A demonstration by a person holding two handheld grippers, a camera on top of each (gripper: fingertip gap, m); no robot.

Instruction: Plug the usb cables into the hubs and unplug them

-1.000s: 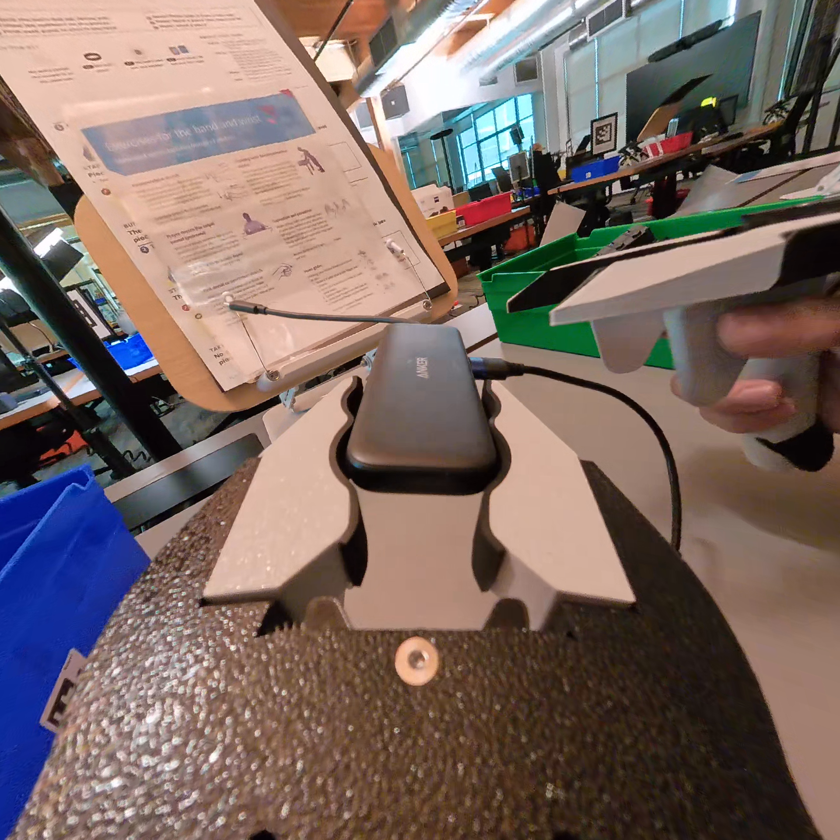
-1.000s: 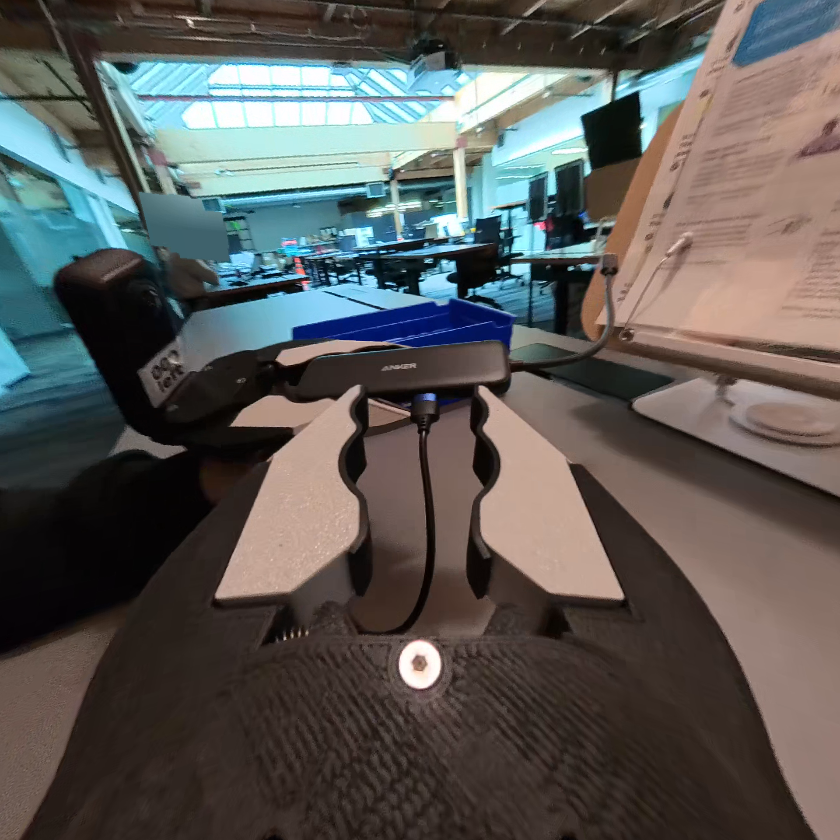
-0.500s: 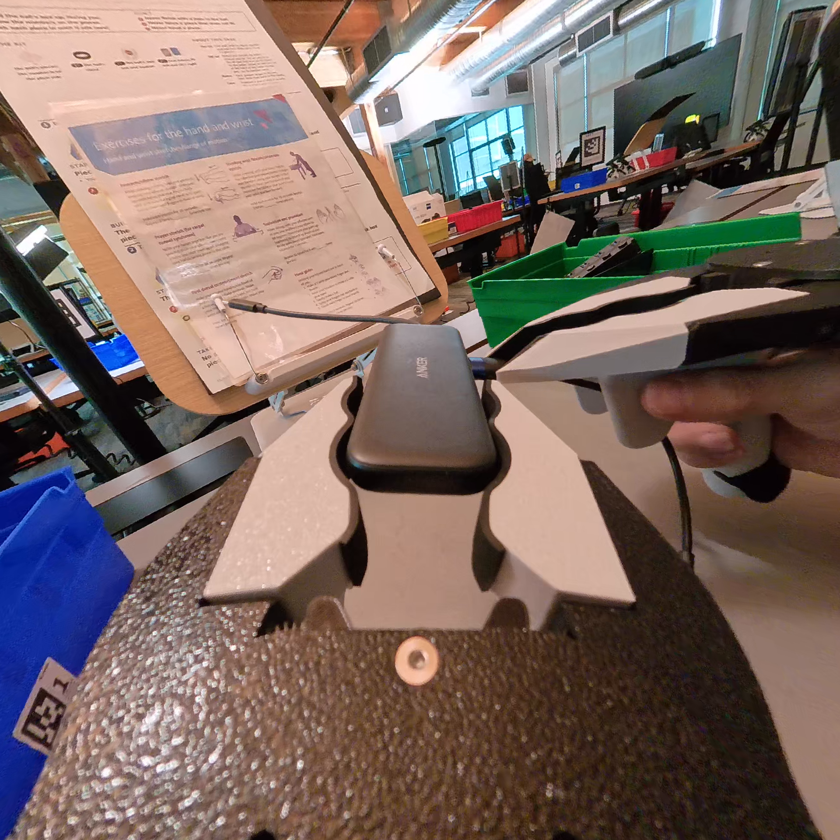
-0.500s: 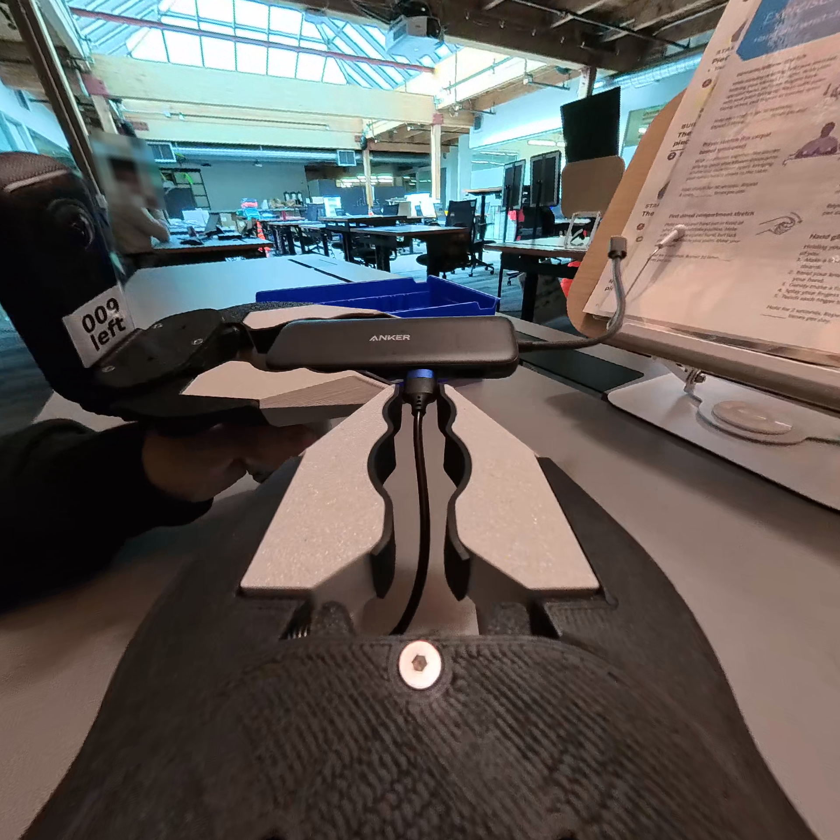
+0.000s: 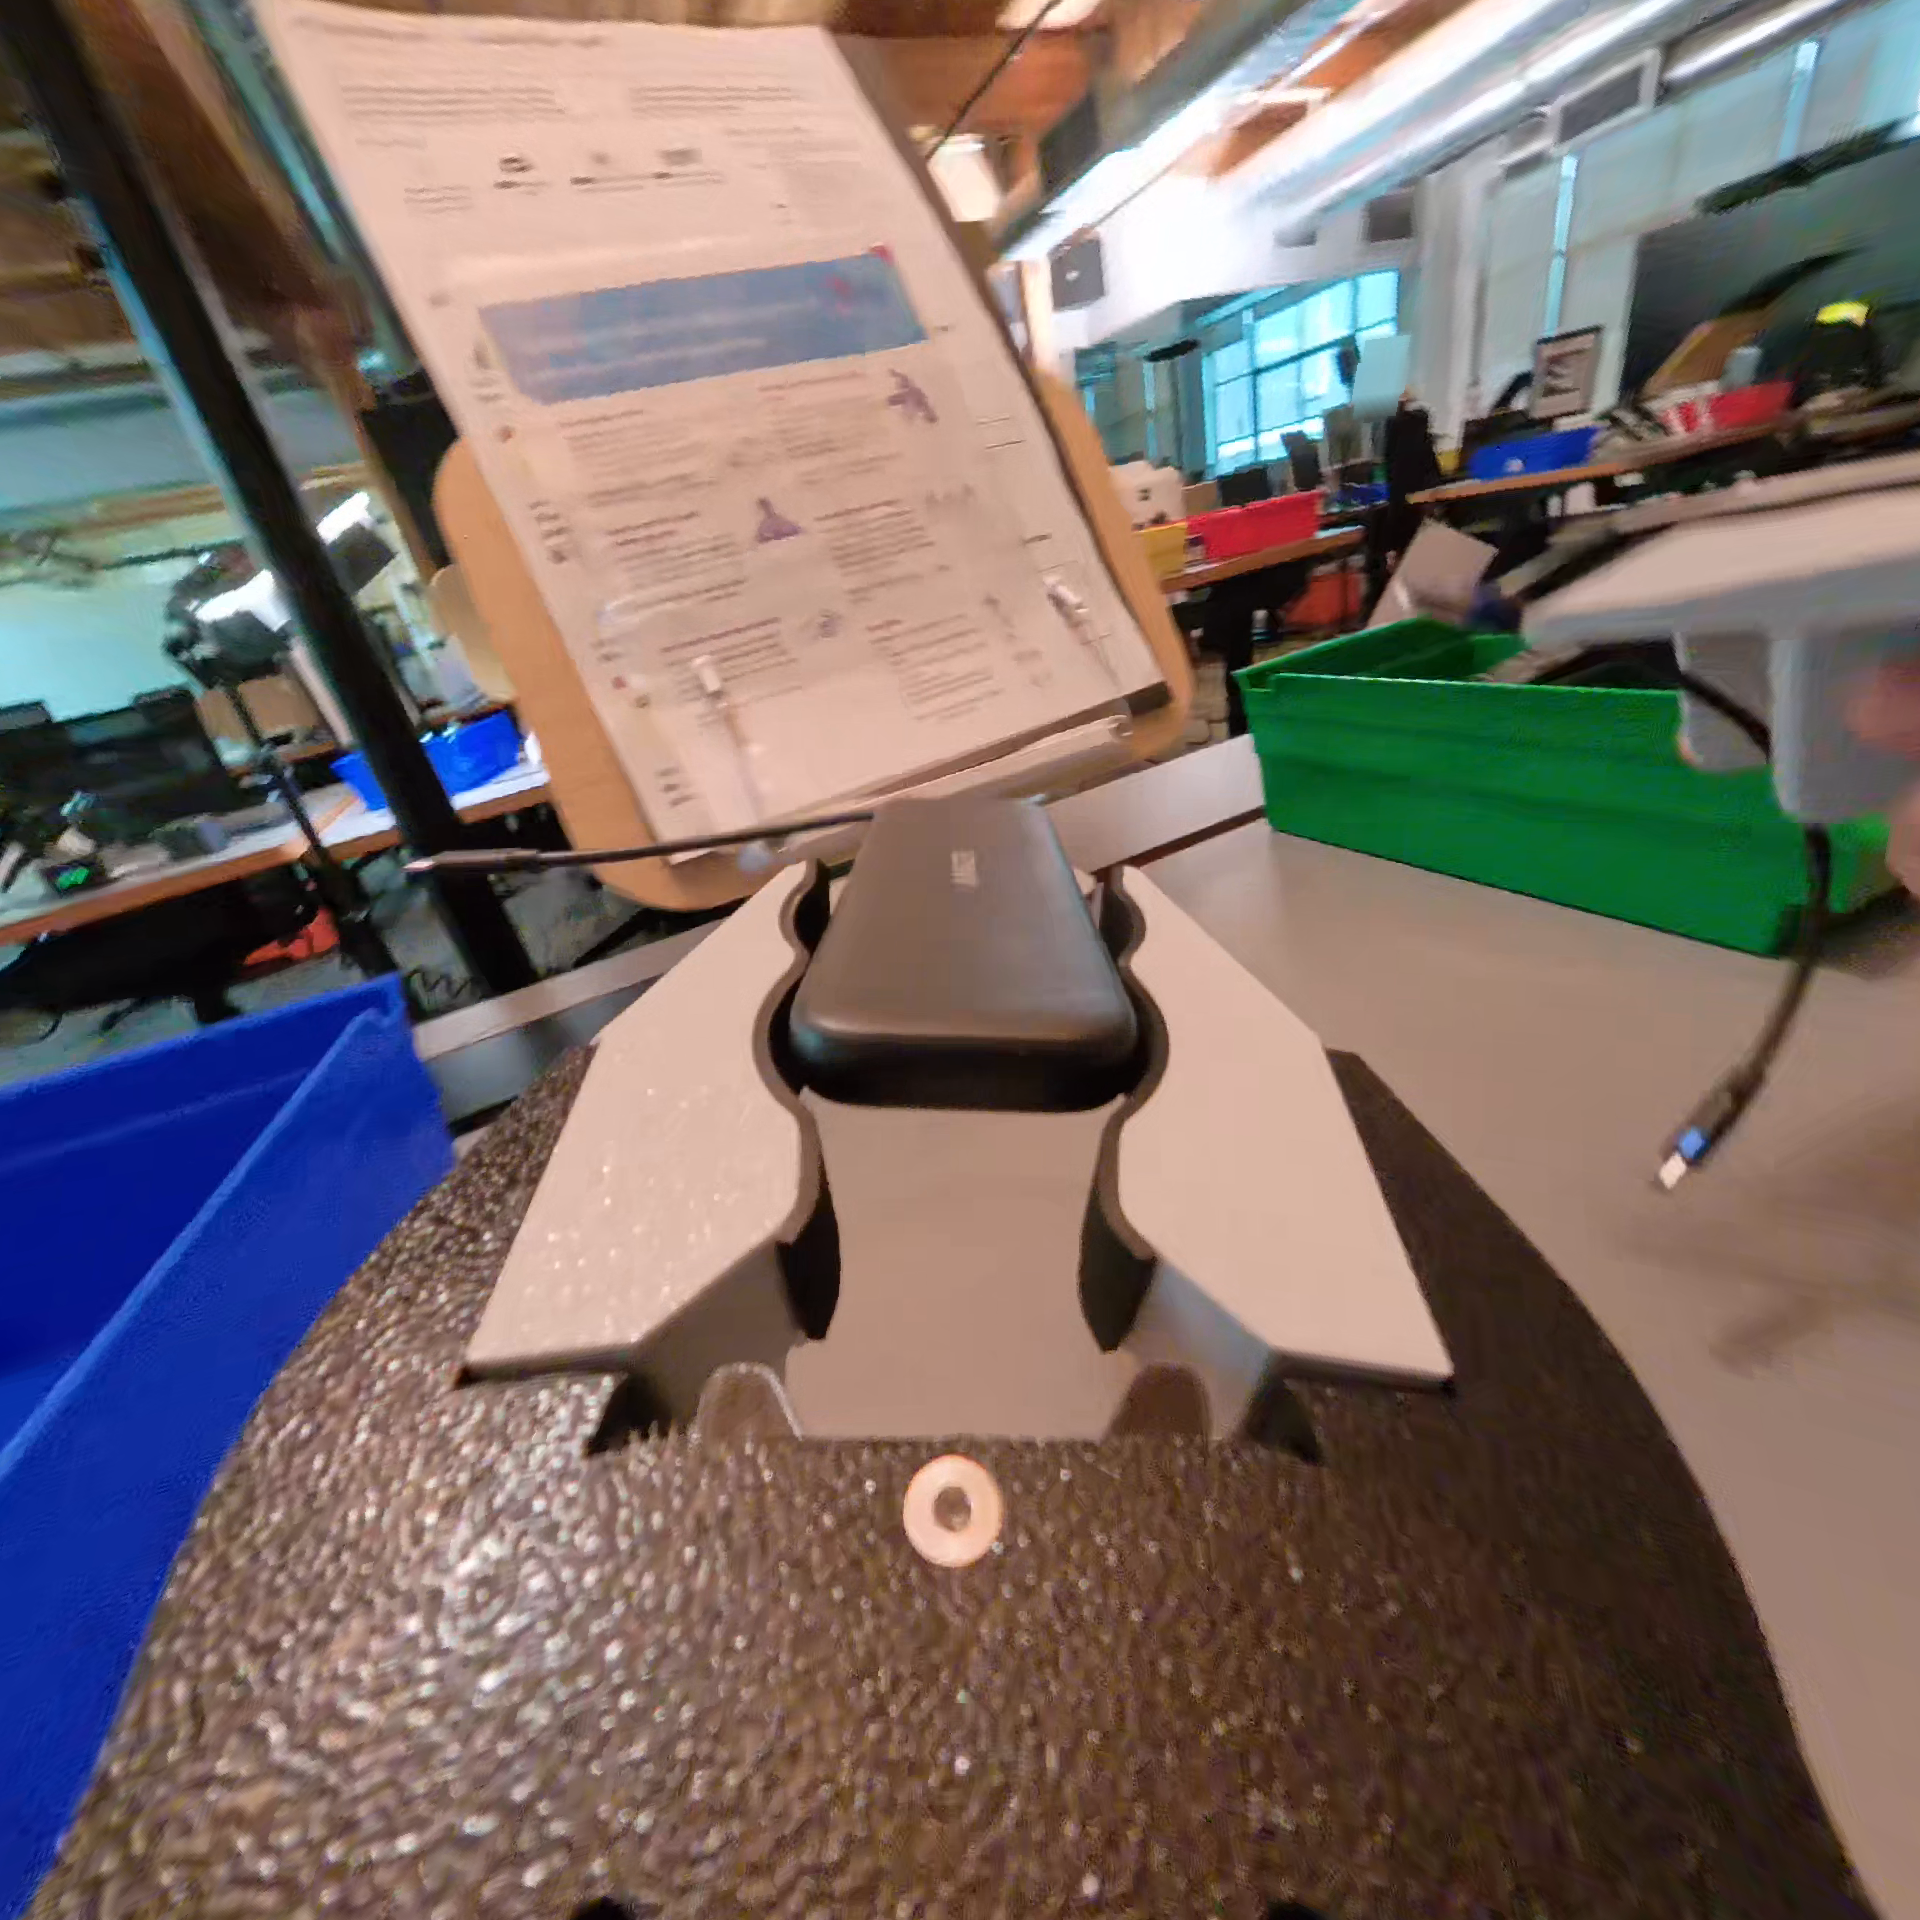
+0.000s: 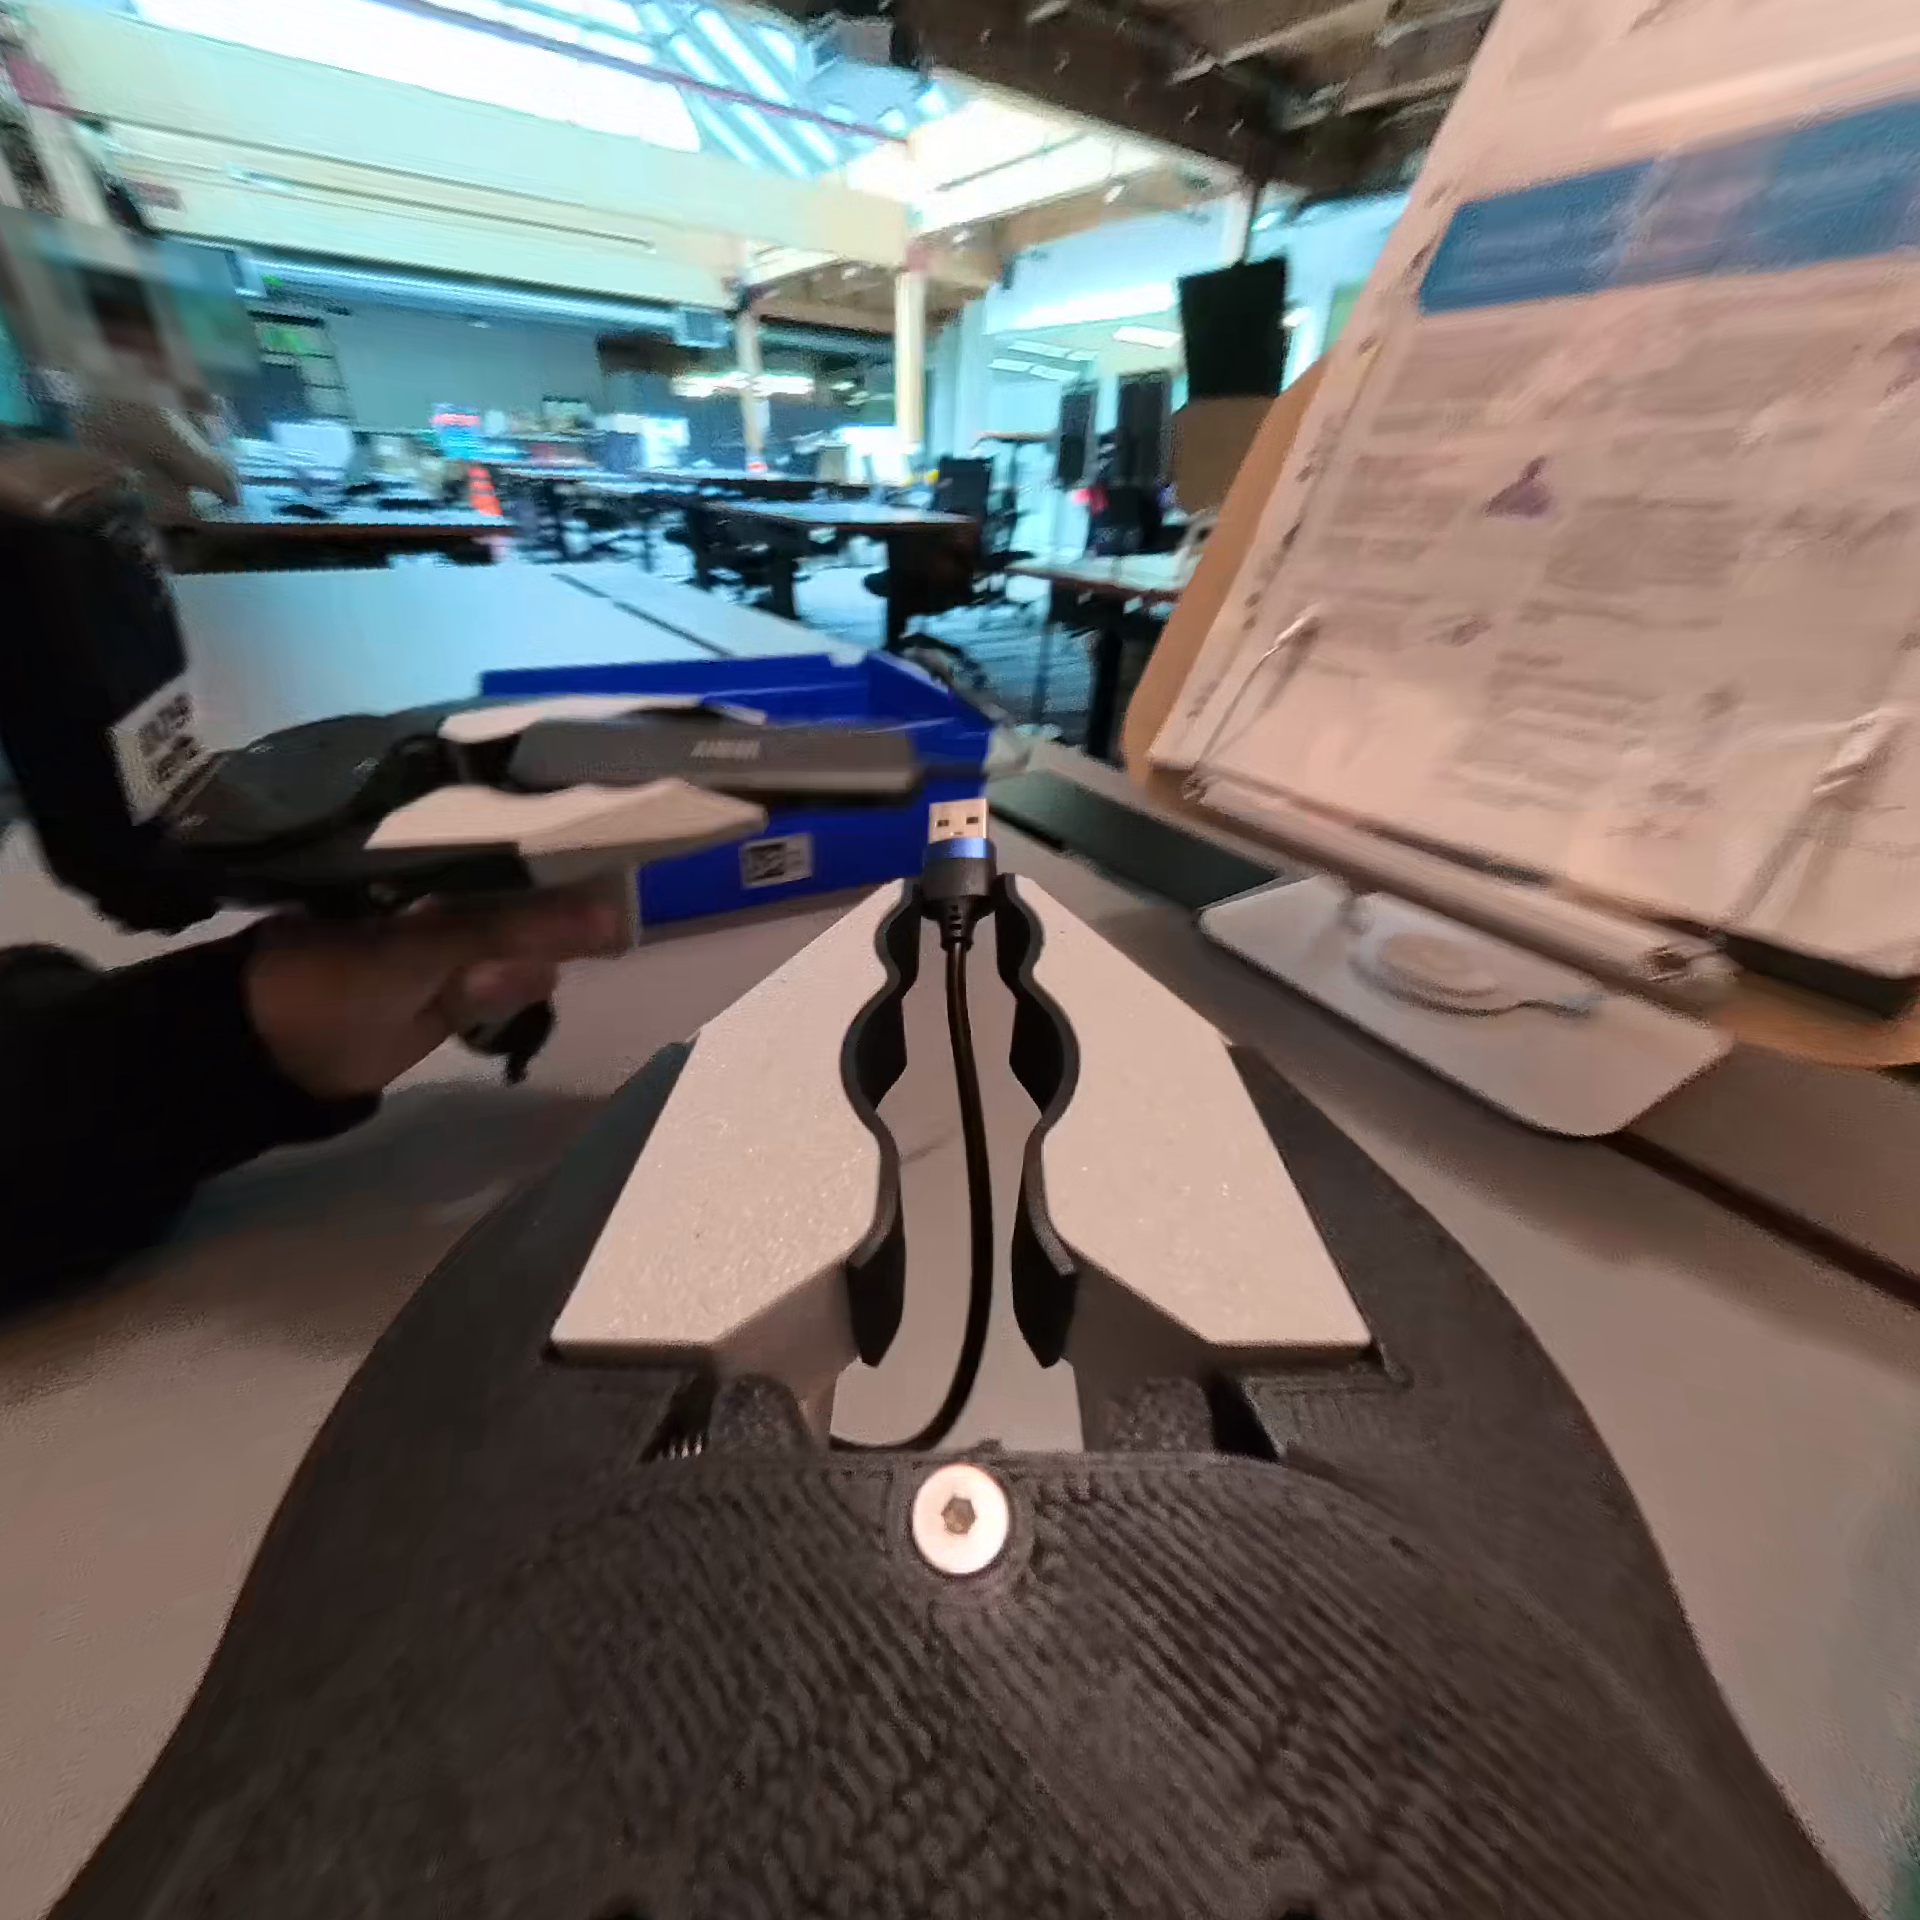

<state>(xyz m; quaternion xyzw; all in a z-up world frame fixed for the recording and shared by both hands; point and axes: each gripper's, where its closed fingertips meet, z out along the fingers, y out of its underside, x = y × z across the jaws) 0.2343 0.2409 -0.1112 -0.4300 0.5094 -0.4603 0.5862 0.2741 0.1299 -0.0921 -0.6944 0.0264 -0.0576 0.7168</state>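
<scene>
1. Left wrist view: my left fingers (image 5: 961, 977) were closed around the near end of the black hub (image 5: 961, 935), holding it level above the grey surface (image 5: 1455, 997). The hub's own thin lead ran off to the left in front of the paper stand (image 5: 727, 468). A blue bin (image 5: 187, 1195) sat at my left and a green bin (image 5: 1507, 769) across the surface. At the right edge, the cable (image 5: 1787, 987) hung from my other tool, its plug (image 5: 1699, 1138) dangling free and well apart from the hub.

2. Right wrist view: my right fingers (image 6: 958, 904) were nearly closed, pinching the cable (image 6: 966, 1091) just behind the plug (image 6: 958, 831), whose metal tip pointed forward. The hub (image 6: 717, 753) lay to the left in my other fingers, near the plug but not touching it.

3. I judged this the unplug step done: plug out of the port. The next move called for either setting the cable down or lining the plug up squarely with a port again.
</scene>
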